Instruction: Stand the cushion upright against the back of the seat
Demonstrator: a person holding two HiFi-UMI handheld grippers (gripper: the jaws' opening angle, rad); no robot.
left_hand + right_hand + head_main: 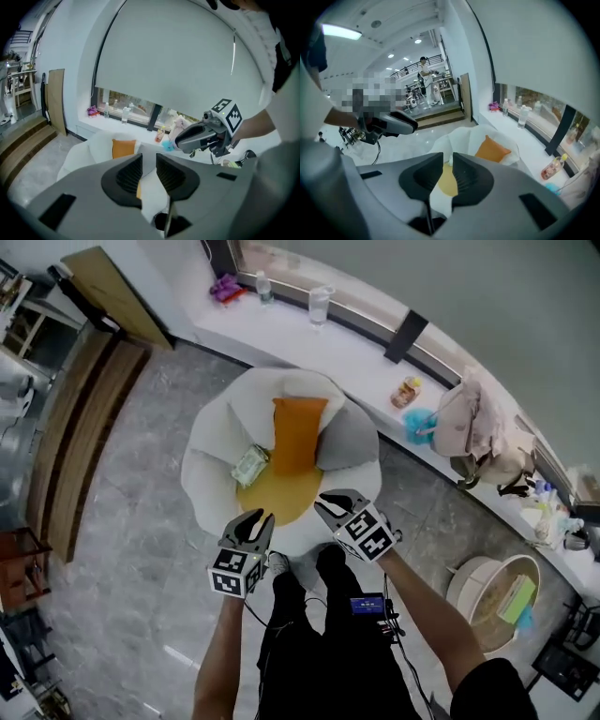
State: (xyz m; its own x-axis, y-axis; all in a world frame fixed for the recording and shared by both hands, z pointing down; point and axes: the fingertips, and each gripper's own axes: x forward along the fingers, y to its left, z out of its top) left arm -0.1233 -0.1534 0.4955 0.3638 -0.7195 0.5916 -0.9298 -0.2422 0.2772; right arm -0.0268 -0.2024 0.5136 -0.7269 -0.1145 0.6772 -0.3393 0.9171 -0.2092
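Black-trousered legs (319, 634) and two bare forearms fill the bottom edge of the head view, and each hand carries a grey two-jaw tool with a marker cube. Both are held in the air in front of the chair, well apart from it. The left gripper (255, 519) (149, 171) has its ribbed black pads a narrow gap apart with nothing between them. The right gripper (336, 502) (447, 171) shows a still narrower slit between its pads, and it is also empty.

Beyond them stands a white round armchair with petal-shaped padded sides (202, 465) on a grey marbled tile floor (141, 549). The orange rectangular fabric cushion (298, 432) (123, 148) (492, 150) stands upright in the middle of the chair, its top against the backrest and its lower edge on the rear of a round yellow seat pad (281, 495). A grey cushion (349, 442) leans against the chair's right side, touching the orange one. A small pale green packet (249, 465) lies at the left edge of the yellow pad.

Behind the chair a long white counter (356, 352) runs under the window. Two clear plastic bottles (320, 306) stand near its far left end beside a purple object (225, 287). A small yellow-labelled bottle (406, 392), a turquoise object (420, 425) and a beige bag (469, 423) sit further right along its front edge
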